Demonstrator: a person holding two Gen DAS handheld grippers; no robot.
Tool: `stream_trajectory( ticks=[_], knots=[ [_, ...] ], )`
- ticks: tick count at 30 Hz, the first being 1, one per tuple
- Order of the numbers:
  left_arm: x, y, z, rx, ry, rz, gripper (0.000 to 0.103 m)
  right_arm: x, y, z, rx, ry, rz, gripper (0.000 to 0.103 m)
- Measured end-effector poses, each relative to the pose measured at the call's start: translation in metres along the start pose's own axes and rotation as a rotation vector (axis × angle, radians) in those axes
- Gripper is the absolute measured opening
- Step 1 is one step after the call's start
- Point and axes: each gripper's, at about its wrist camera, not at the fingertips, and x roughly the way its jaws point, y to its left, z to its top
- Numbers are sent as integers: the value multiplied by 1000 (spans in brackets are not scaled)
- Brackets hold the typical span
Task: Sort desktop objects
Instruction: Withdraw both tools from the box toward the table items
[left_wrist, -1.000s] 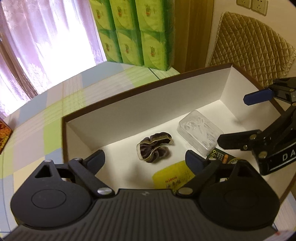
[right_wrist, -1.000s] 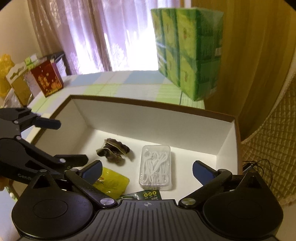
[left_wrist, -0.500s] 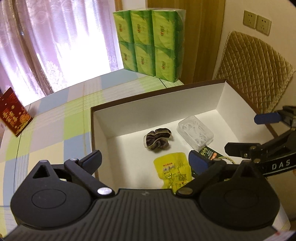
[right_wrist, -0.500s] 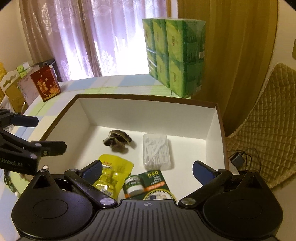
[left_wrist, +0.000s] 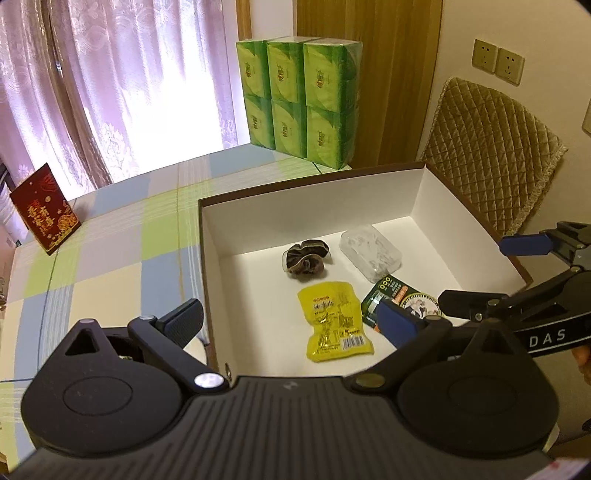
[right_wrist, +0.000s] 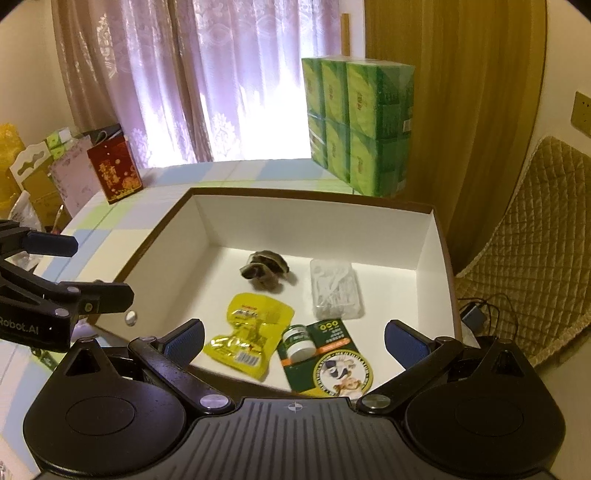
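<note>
White-lined box with brown rim stands on the checked surface. Inside on its floor: dark scrunchie toward the back, clear plastic case just beside it, yellow snack packet nearer the front, green blister card with a small white jar next to the packet. Left tongs — spread wide, empty, raised above the box's left front. Right tongs — likewise spread, empty, above the front edge. Stacked green tissue packs stand behind the box; red gift bag stands well apart at the surface's left edge.
</note>
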Motion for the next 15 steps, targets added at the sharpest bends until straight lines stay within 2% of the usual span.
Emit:
stream_trajectory(
  ticks=[15],
  knots=[
    [-34, 11, -35, 5, 22, 11, 99, -8, 40, -22, -13, 36, 7, 101]
  ],
)
